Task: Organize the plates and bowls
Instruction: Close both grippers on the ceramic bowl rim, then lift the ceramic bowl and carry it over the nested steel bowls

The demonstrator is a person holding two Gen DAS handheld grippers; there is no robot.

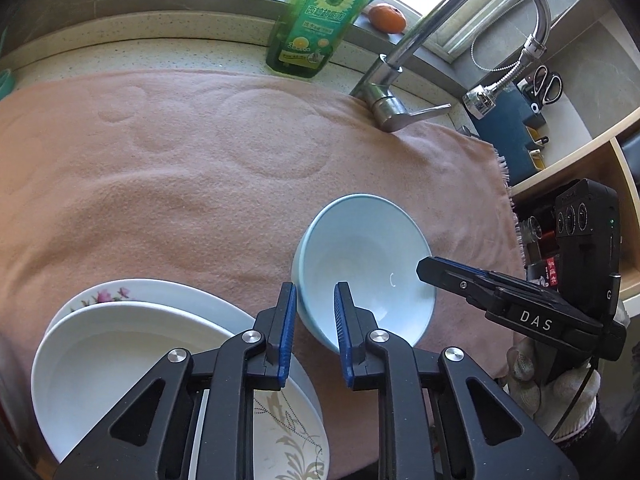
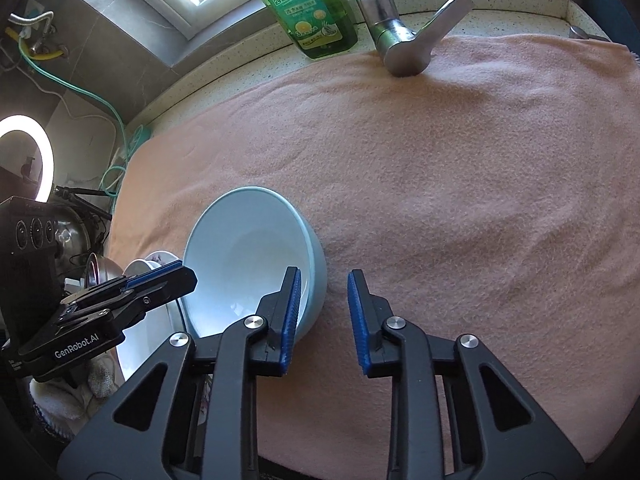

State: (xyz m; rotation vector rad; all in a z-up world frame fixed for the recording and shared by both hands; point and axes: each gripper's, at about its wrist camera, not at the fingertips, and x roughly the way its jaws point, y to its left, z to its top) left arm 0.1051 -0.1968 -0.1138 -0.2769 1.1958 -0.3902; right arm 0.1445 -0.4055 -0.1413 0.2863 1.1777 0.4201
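The light blue bowl (image 1: 362,268) is lying tilted on the pink towel (image 1: 160,184), just right of the stacked white plates (image 1: 120,356). The left gripper (image 1: 315,334) and the right gripper (image 2: 324,320) are both straddling its rim, jaws parted, perhaps not yet pinching.

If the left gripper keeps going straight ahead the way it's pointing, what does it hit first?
Most likely the light blue bowl: its near rim sits right between the open fingers of the left gripper. Beyond it lies only the pink towel, though depth is hard to judge.
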